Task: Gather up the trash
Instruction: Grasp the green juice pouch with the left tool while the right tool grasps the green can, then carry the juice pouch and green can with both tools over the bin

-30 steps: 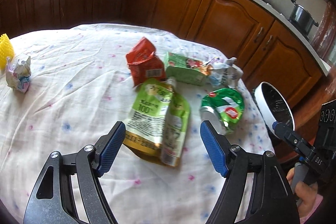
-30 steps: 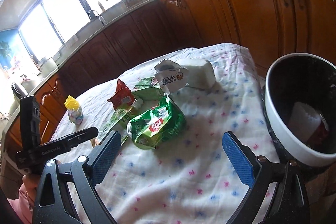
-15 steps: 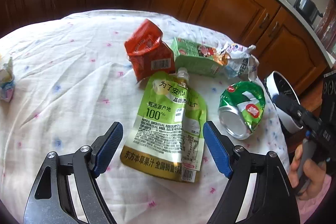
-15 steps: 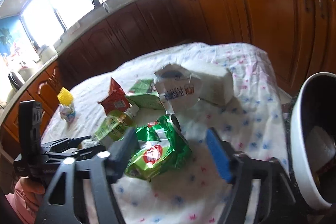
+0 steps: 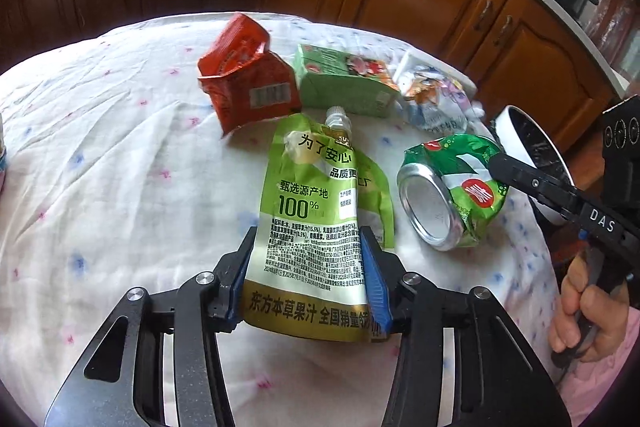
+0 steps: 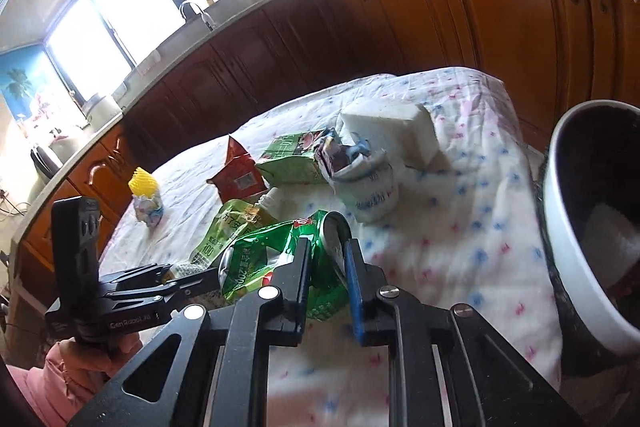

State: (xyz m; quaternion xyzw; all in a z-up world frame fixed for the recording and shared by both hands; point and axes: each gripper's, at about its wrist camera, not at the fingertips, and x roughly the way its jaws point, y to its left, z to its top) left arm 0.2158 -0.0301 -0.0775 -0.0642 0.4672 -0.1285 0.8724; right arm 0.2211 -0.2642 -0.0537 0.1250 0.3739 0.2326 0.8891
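The left gripper [image 5: 306,275] had its jaws clamped on the lower end of the flat green spouted juice pouch [image 5: 320,203], which lay on the cloth-covered worktop [image 5: 120,167]. The right gripper [image 6: 326,267] had its jaws clamped on the crushed green aluminium can [image 6: 276,259], beside the white-rimmed black bin [image 6: 572,227].
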